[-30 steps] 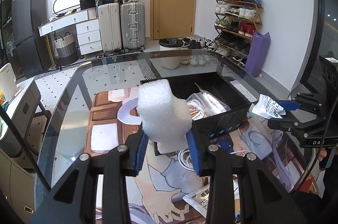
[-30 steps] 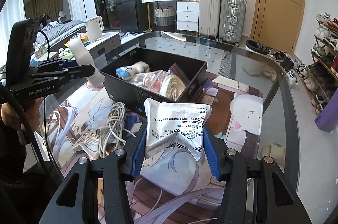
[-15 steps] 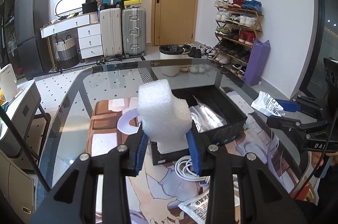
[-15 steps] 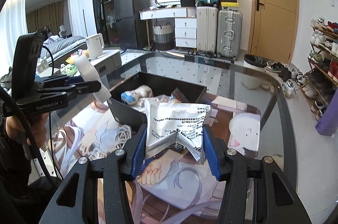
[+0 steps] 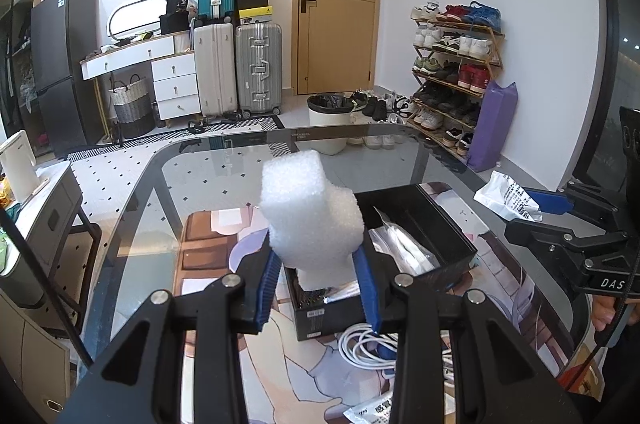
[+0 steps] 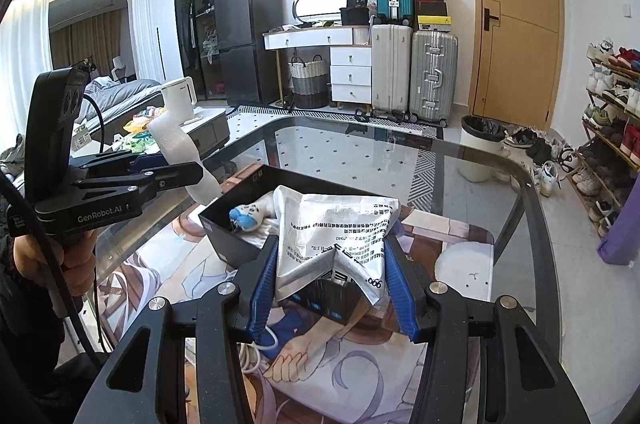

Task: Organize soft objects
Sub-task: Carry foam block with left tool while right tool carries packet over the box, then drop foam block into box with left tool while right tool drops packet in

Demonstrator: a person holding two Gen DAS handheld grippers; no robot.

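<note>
Foam fills the left gripper [image 5: 318,288]: a white foam block [image 5: 310,214] is pinched between its blue pads, held up above the near end of the black box [image 5: 416,220] on the glass tabletop [image 5: 224,184]. The right gripper [image 6: 330,288] is clamped on a crumpled silver pouch [image 6: 334,238] printed with small text, also held in the air, in front of the same box. Inside the box lie clear plastic bags [image 5: 400,248] and, at one end, a small plush toy [image 6: 250,214] with a blue patch. A coil of white cable [image 5: 366,344] rests on the illustrated mat [image 6: 460,236] just beside the box, and another printed packet [image 5: 370,410] lies near it at the bottom edge of the left view. Each gripper shows in the other's camera, well apart, on either side of the box.
</note>
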